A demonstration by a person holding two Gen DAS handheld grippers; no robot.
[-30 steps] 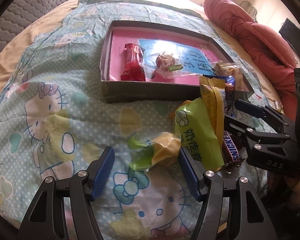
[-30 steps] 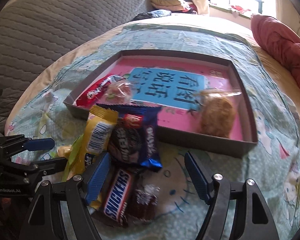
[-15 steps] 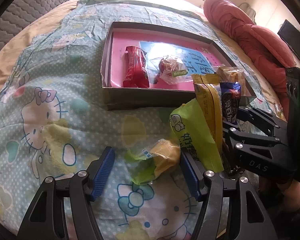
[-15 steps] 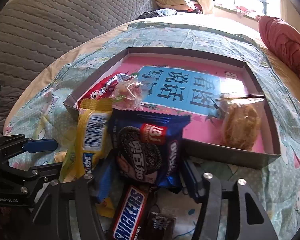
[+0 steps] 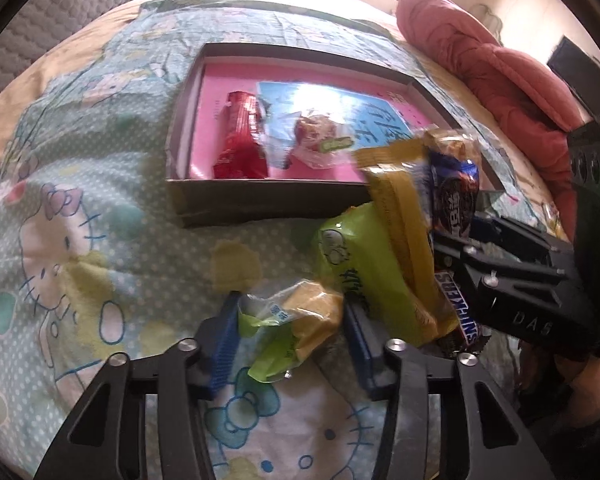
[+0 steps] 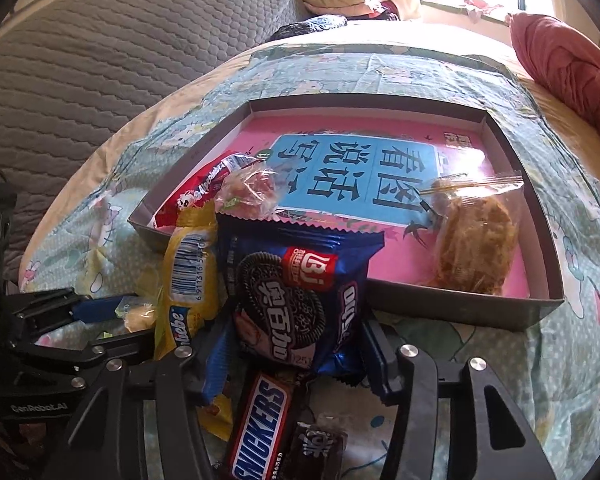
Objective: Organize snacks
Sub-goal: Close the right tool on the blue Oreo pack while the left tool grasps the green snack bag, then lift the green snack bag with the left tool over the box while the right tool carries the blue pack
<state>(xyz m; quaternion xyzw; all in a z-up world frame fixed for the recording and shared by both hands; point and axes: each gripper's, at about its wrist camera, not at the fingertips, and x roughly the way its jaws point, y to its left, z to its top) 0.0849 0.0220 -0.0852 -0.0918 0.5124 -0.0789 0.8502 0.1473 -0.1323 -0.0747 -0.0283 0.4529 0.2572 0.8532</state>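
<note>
While the left gripper (image 5: 290, 340) has its jaws closing on the small crinkly yellow-and-green snack packet (image 5: 296, 326) down at 6 o'clock on the cartoon-cat bedsheet (image 5: 80, 240), the right gripper (image 6: 290, 354) is closing in and pinching the blue cookie pack (image 6: 296, 296). That pack sits tilted up just in front of the shallow grey cardboard box with the pink floor (image 6: 460, 308), which is off at 12 o'clock, with a Snickers bar (image 6: 260, 432) lying under it

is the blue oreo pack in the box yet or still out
Out. The blue oreo pack sits between the closing right claw pads, in front of the box's near wall.
</note>
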